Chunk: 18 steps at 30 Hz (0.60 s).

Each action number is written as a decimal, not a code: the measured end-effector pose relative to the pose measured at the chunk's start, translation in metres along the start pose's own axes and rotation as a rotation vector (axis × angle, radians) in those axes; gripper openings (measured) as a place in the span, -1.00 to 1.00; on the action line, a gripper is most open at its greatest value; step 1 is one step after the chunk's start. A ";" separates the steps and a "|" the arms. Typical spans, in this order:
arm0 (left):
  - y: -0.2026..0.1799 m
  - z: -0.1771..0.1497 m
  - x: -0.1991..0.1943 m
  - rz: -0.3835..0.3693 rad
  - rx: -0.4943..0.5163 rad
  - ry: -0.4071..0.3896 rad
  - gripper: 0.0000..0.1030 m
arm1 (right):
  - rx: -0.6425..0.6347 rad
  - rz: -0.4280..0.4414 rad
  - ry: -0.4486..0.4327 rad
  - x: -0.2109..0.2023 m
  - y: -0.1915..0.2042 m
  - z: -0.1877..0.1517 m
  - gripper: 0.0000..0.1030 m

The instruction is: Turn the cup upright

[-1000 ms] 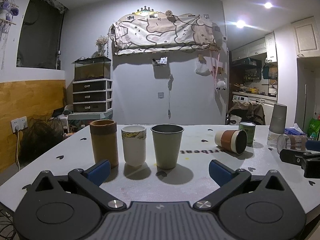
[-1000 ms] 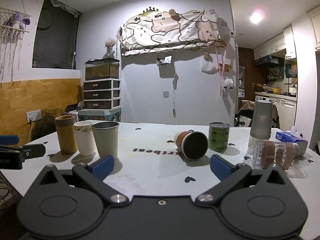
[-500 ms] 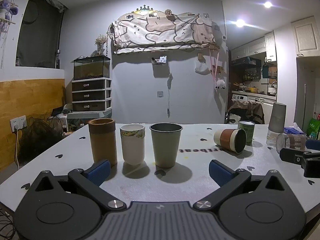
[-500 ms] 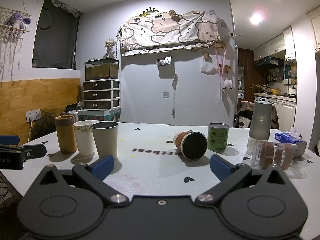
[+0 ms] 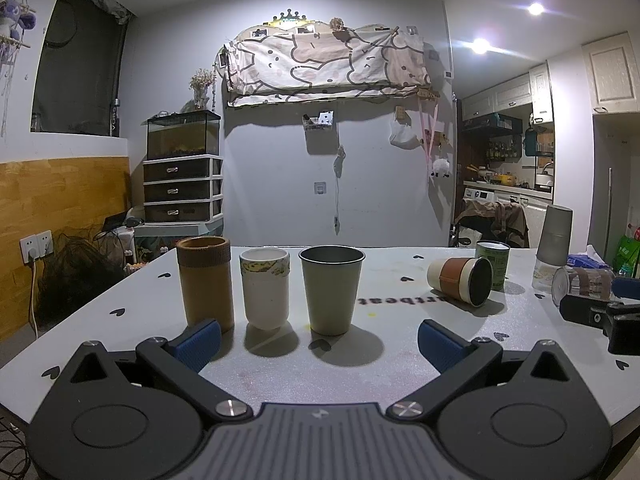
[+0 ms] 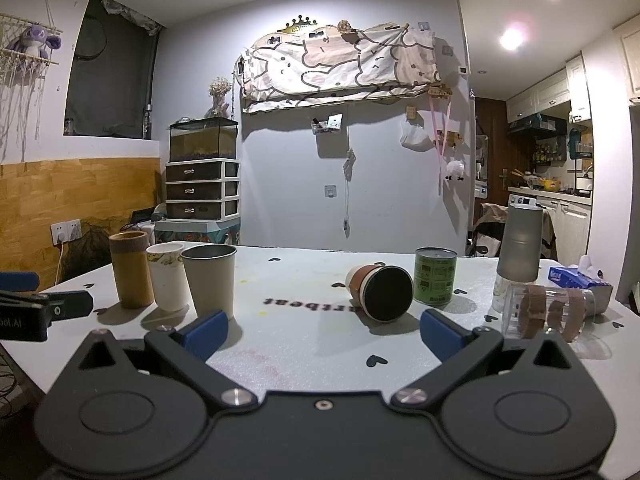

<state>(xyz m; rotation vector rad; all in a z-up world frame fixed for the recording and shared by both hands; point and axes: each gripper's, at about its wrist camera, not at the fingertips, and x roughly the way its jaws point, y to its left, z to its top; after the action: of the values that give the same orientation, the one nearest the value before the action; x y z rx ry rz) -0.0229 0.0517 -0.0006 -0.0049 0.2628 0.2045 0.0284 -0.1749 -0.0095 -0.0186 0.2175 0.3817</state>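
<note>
Right gripper (image 6: 323,330) hangs low over the table (image 6: 304,344), jaws spread wide and empty, and right of centre in its view lies the tipped cup with the brown sleeve (image 6: 382,292), dark mouth facing us beside the green can (image 6: 435,276) — lined up for a grab, I'd say. Left gripper (image 5: 318,338), equally wide and empty, faces three upright cups (image 5: 272,284) mid-frame, seemingly on standby.

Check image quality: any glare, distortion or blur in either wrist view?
Left wrist: ceiling lights flare with streaks; heavy fisheye bending, dark corners. Right wrist: soft pink halo round ceiling light; tipped cup sharp, casting hard shadow toward camera.
</note>
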 end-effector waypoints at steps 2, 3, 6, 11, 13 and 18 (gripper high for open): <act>0.000 0.000 0.000 0.000 0.000 0.000 1.00 | -0.002 0.002 -0.001 -0.001 -0.001 0.001 1.00; 0.000 -0.001 0.000 0.001 -0.001 0.001 1.00 | -0.003 0.003 -0.001 -0.001 -0.001 0.001 1.00; -0.001 -0.002 0.001 0.000 -0.002 0.002 1.00 | -0.005 0.003 -0.003 -0.003 -0.002 0.003 1.00; -0.001 -0.002 0.001 -0.001 -0.001 0.003 1.00 | -0.004 0.003 -0.002 -0.003 -0.003 0.003 1.00; -0.003 -0.004 0.002 -0.002 0.000 0.006 1.00 | -0.005 0.003 -0.002 -0.003 -0.002 0.002 1.00; -0.004 -0.004 0.002 -0.002 0.000 0.007 1.00 | -0.006 0.003 -0.003 -0.003 -0.002 0.002 1.00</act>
<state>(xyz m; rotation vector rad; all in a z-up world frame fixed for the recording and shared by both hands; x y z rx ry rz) -0.0215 0.0480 -0.0052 -0.0056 0.2694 0.2029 0.0272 -0.1780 -0.0065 -0.0231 0.2137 0.3856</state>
